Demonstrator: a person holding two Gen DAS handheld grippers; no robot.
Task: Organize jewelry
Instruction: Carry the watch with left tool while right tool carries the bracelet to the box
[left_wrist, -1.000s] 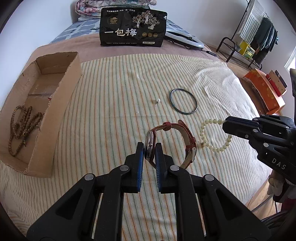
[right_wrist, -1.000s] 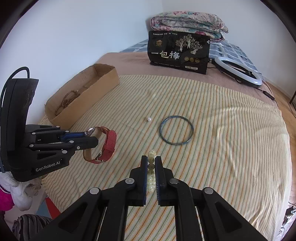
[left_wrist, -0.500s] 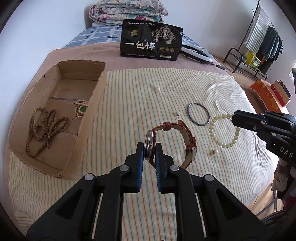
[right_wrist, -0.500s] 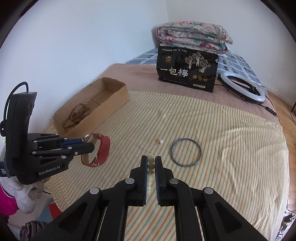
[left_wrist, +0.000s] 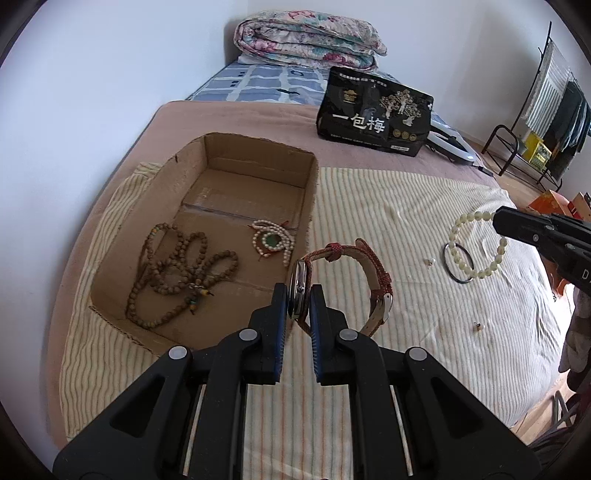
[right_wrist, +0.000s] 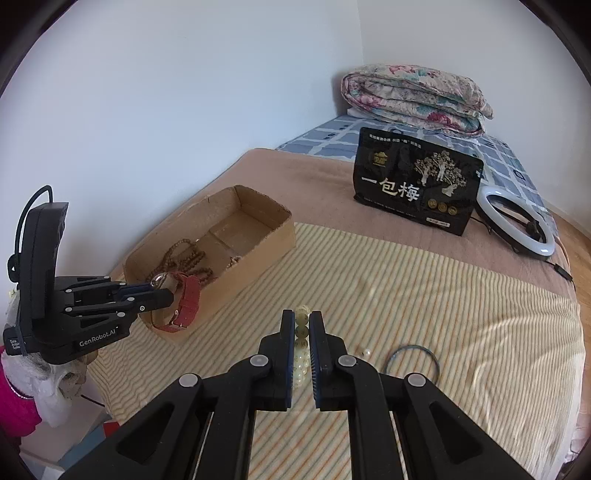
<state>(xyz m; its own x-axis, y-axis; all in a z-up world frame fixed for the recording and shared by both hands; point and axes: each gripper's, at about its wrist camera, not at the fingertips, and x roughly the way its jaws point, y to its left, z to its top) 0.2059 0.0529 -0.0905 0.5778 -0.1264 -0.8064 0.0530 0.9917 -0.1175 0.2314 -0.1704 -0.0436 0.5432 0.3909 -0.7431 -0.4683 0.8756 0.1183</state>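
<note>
Both grippers grip light jewelry: left gripper (left_wrist: 298, 302) pinches the watch (left_wrist: 343, 280) case, right gripper (right_wrist: 302, 334) the loose bead bracelet (right_wrist: 301, 350).

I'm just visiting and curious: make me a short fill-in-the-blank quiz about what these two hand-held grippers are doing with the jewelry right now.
1. The left hand-held gripper is shut on a wristwatch with a ____ strap.
2. The right hand-held gripper is shut on a pale ____ bracelet.
3. The brown prayer beads lie inside the ____ box.
4. The dark bangle lies on the ____ blanket.

Missing words: red; bead; cardboard; striped
</note>
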